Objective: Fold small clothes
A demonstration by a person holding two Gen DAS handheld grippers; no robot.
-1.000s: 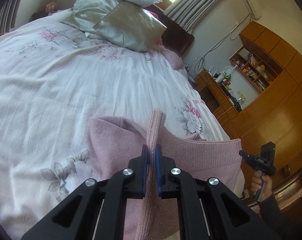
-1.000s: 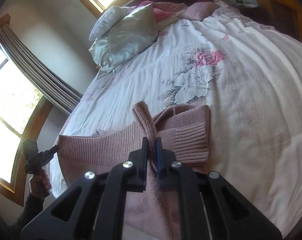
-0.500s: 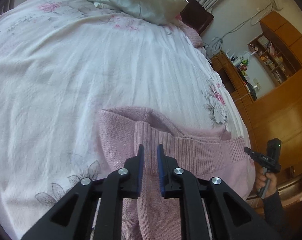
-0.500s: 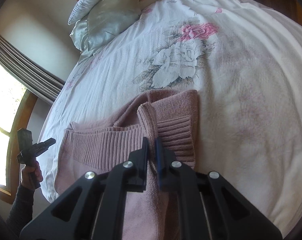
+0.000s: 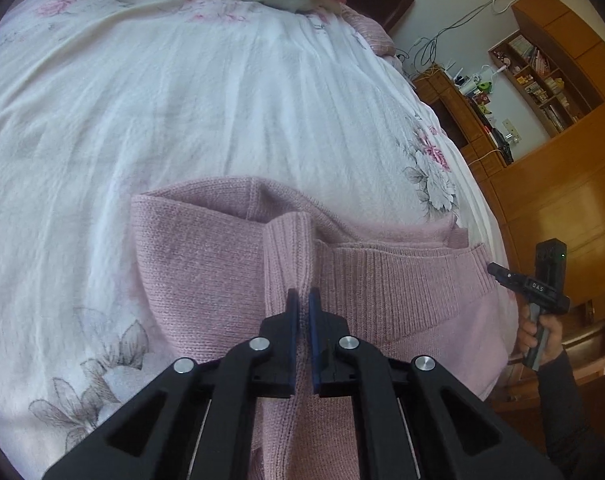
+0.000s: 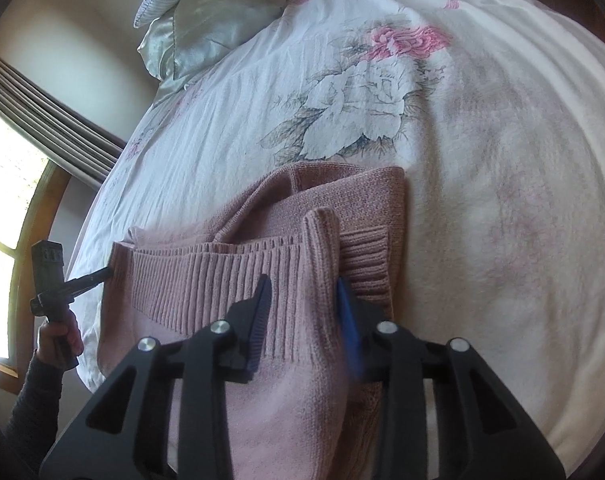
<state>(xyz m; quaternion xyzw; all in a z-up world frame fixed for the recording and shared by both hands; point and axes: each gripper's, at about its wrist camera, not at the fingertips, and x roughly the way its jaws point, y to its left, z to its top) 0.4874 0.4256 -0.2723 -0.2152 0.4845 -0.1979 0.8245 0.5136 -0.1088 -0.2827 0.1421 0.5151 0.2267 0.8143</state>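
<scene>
Left gripper (image 5: 302, 300): its blue-lined jaws stand nearly together, pinching a raised ridge of ribbed knit at 6 o'clock in its own view, so that corner of the fold stays under control.
Right gripper (image 6: 302, 292): the jaws stand wide apart, straddling a limp pleat of the same hem without touching it. My reading is a release, the cloth laid where it belongs.
Pink sweater (image 5: 206, 256): lies on the near part of the bedspread (image 5: 182, 100), doubled over itself, its ribbed band (image 6: 206, 280) running crosswise on top. In the right wrist view the far edge shows stacked layers at 12 o'clock.
Look of the knit: soft, dusty pink, fine ribbing at the hem and plainer stitch beyond. The edges are roughly squared but not yet flat.
Why two grips: one at each end of the hem keeps the band straight as it comes down.
Surroundings: satin pillows (image 6: 206, 28) at 11 o'clock, well apart from the work.
Stage: the fold appears landed, with smoothing likely still to do.
</scene>
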